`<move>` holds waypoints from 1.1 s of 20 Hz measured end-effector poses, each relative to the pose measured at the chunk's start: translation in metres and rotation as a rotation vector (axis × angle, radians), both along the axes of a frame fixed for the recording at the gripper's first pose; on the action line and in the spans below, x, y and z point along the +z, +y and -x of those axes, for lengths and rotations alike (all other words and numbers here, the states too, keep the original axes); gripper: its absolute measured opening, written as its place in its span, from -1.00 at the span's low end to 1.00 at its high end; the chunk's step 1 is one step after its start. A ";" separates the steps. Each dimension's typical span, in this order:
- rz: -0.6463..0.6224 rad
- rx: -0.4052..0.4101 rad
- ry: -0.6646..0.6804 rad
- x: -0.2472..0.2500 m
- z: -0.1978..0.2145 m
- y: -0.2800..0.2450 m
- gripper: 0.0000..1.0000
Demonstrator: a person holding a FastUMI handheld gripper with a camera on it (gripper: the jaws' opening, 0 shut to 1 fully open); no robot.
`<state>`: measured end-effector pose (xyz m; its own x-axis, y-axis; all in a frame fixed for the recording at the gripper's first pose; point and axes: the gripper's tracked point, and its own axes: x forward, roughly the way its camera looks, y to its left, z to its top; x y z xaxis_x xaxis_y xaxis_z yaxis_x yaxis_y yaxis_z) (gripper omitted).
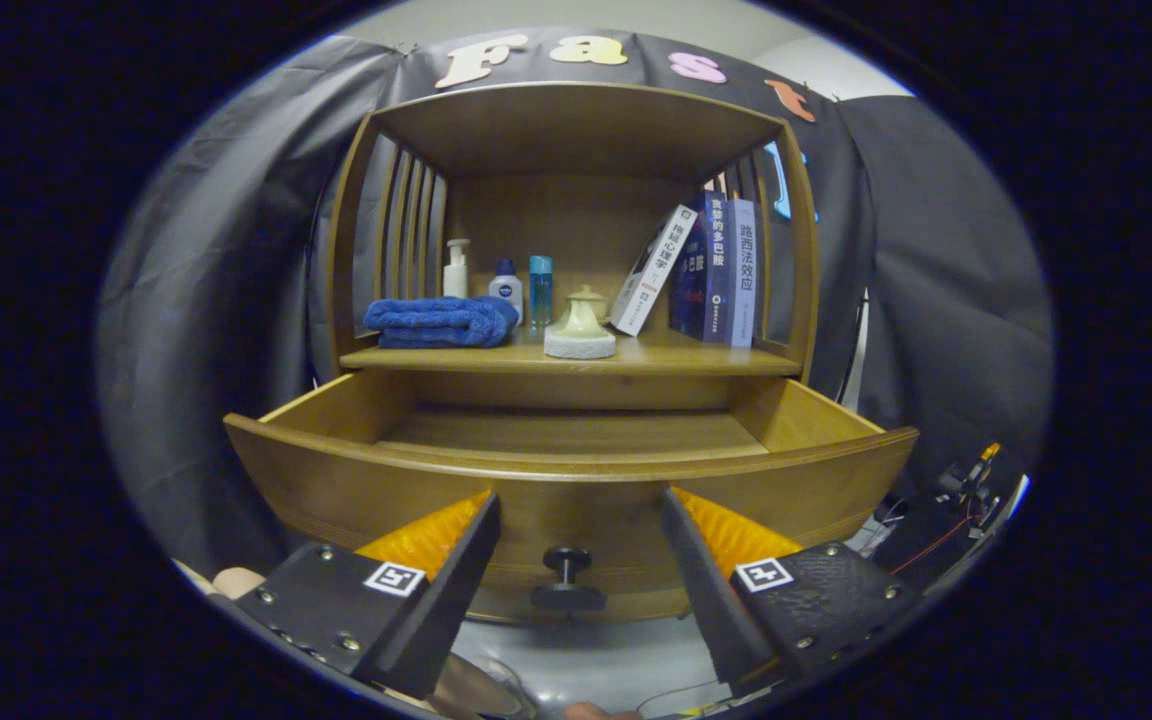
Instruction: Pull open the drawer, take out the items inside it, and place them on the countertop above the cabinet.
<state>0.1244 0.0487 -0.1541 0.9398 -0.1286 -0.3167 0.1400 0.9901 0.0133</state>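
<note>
Drawer (576,470) of the wooden cabinet (576,130) stood pulled out, its dark knob (567,578) between the gripper (581,520) jaws, which were spread wide and touched nothing. Above the drawer, the surface (676,355) carried a folded blue towel (441,322), a cream lidded pot (581,325) and, behind them, three small bottles (506,285). Leaning books (706,270) stood beside the pot.

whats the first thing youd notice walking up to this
The wooden drawer stands pulled wide open just ahead of the gripper, whose fingers are spread apart on either side of the drawer's dark knob without touching it. On the shelf above it, a folded blue towel lies at the left, a pale lidded jar in the middle, and books lean at the right.
</note>
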 end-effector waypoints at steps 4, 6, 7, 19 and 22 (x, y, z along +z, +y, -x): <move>-0.005 0.013 -0.005 0.001 -0.005 -0.003 0.95; -0.009 0.021 -0.014 0.004 -0.008 -0.005 0.95; -0.007 0.024 -0.022 0.006 -0.011 -0.006 0.95; -0.001 0.034 -0.027 0.002 -0.045 -0.011 0.96; -0.005 0.036 -0.036 0.001 -0.056 -0.012 0.96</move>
